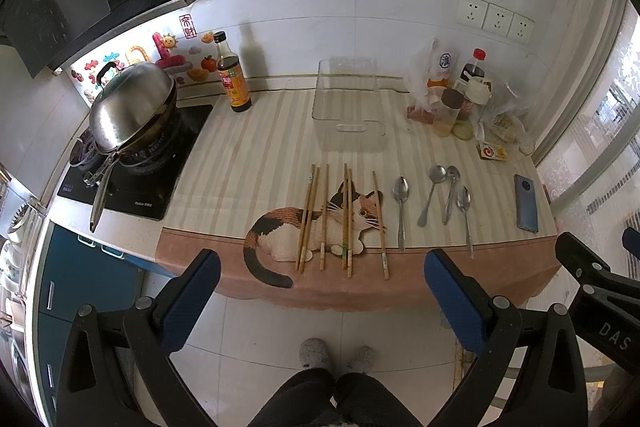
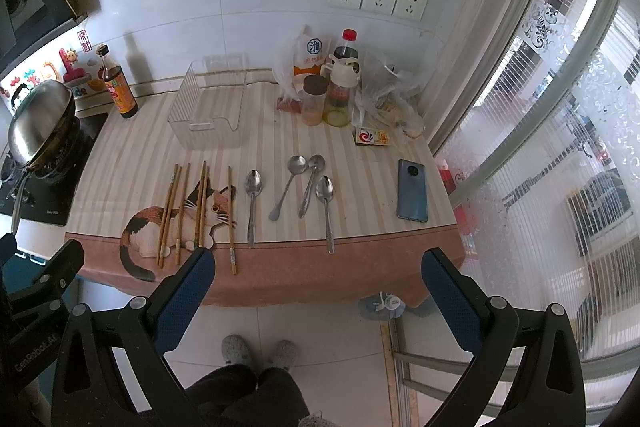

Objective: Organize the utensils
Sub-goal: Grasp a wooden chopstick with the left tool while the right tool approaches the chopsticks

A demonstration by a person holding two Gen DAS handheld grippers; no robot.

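Several wooden chopsticks (image 1: pixel 325 217) (image 2: pixel 182 207) lie side by side on the cat-print cloth, pointing away from me. To their right lie several metal spoons (image 1: pixel 434 193) (image 2: pixel 297 183), bowls at the far end. A clear plastic bin (image 1: pixel 347 105) (image 2: pixel 210 107) stands empty behind them. My left gripper (image 1: pixel 322 289) hangs open in front of the table edge, short of the chopsticks, holding nothing. My right gripper (image 2: pixel 320 287) is open too, short of the spoons. The right gripper's body shows at the edge of the left wrist view (image 1: pixel 592 275).
A blue phone (image 1: pixel 526 202) (image 2: pixel 413 194) lies at the right. Bottles, jars and bags (image 1: pixel 460 95) (image 2: pixel 336 87) crowd the back right. A soy sauce bottle (image 1: pixel 232 75) (image 2: pixel 118 87) and a lidded wok (image 1: pixel 132 105) on the stove stand left. A person's slippered feet (image 1: pixel 336 355) are below.
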